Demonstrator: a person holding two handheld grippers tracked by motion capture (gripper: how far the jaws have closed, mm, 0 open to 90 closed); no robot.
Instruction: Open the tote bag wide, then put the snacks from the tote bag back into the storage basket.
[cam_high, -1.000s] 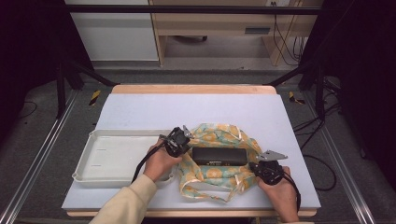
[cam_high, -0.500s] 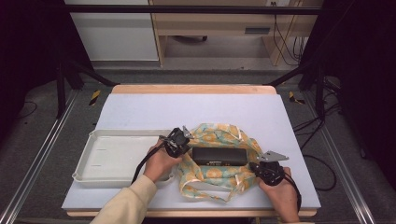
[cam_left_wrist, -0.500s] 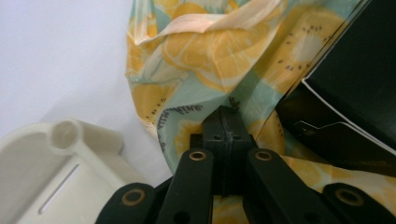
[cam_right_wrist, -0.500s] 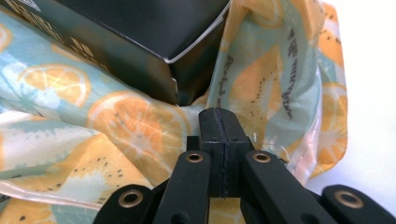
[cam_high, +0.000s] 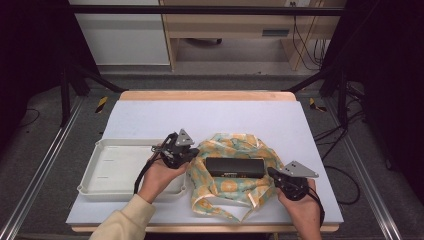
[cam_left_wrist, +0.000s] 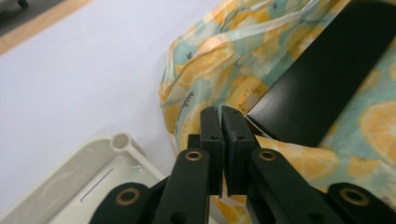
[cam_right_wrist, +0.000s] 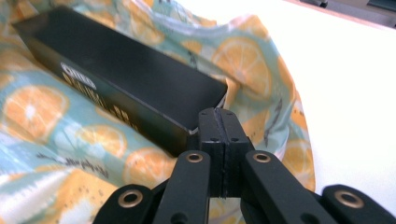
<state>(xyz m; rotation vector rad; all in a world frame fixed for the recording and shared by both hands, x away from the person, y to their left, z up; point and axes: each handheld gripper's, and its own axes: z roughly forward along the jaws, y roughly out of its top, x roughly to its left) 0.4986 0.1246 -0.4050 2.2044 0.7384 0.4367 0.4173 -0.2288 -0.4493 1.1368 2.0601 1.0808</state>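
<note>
With the black box (cam_high: 235, 166) lying on the orange-print cloth (cam_high: 227, 187), both the left gripper (cam_high: 189, 154) and right gripper (cam_high: 273, 174) are closing, seemingly pinching cloth edges beside the box, so lifting evenly matters.

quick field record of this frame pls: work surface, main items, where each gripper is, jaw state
surface: white table
cloth: orange-slice print cloth, spread and rumpled at the table's near middle
box: long black box lying flat on the cloth
tray: white tray, left of the cloth
left gripper: at the box's left end, jaws almost together, nothing visibly between them
right gripper: at the box's right end, jaws shut
</note>
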